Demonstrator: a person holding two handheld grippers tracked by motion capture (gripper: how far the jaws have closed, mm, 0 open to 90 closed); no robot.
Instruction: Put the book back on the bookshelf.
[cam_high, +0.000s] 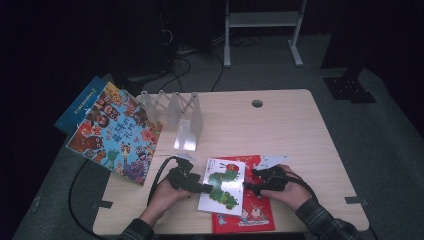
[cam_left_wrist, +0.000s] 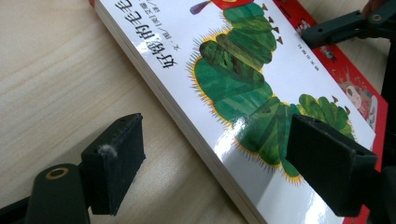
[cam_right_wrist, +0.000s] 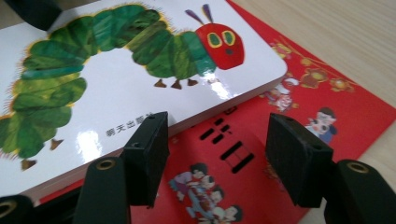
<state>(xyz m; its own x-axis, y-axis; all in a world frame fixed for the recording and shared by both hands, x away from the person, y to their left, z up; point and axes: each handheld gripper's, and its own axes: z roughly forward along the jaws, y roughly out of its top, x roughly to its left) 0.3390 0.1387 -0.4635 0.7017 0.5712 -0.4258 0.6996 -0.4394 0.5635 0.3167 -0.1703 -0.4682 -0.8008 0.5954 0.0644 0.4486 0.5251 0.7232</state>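
High view: caterpillar book (cam_high: 223, 186) lies on red book (cam_high: 250, 210), lower centre of frame. Left hand-held gripper (cam_high: 209, 188) wide, straddles its edge; right hand-held gripper (cam_high: 248, 186) wide, holds nothing. Risk: glossy cover slips, both books shift.

From above your side of the table (cam_high: 280, 125) you get the high view, looking forward and down, with your forearms entering at the bottom edge and the floor beyond at the top. Your left gripper view sits low and close, looking past its two black jaws at the white caterpillar book (cam_left_wrist: 243, 84) running from upper left to lower right. Your right gripper view is equally near, with that book (cam_right_wrist: 116, 88) at upper left over the red book (cam_right_wrist: 261, 154). All three views share both books.
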